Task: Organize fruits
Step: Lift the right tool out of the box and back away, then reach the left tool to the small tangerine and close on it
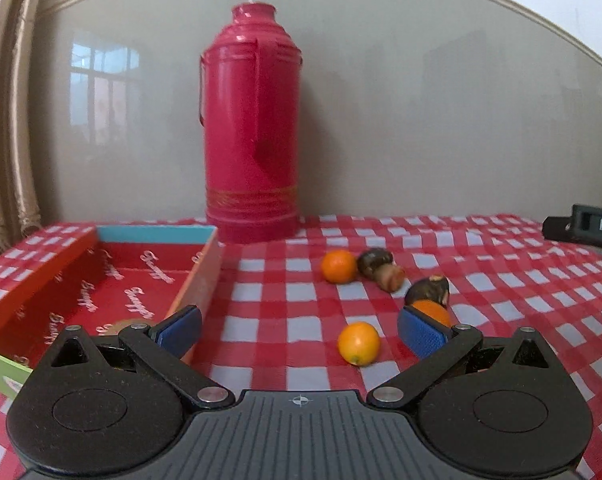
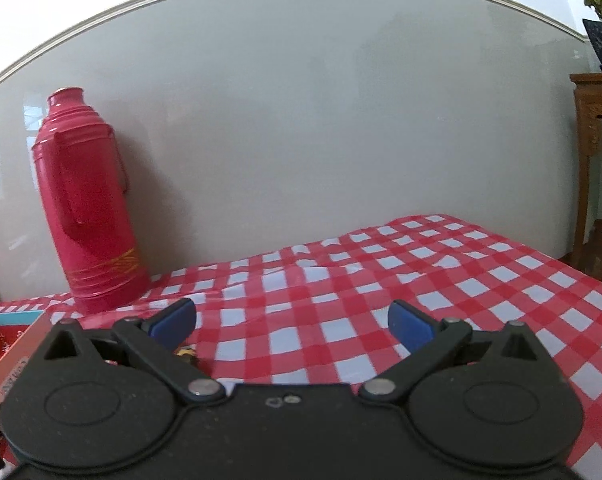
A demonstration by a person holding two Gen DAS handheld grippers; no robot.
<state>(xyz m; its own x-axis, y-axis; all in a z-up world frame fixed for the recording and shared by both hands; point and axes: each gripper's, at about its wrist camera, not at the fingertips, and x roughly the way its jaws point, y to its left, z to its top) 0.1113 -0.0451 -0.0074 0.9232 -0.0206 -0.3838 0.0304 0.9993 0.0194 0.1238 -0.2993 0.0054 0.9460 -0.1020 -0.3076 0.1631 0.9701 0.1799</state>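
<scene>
Left gripper [image 1: 299,330] wide open, empty, low over red-checked tablecloth [image 1: 269,300]. Right gripper [image 2: 291,322] also wide open, nothing btwn fingers, over bare cloth. Fruits loose on cloth: small orange [image 1: 359,343] just ahead, btwn left fingers; another orange [image 1: 339,266] further back, touching brown fruit [image 1: 381,268]; 2nd brown fruit [image 1: 428,290] behind a 3rd orange [image 1: 433,312] at right fingertip. Red box [image 1: 101,280] at left, open. Pink thermos [image 1: 251,128] upright at wall.
</scene>
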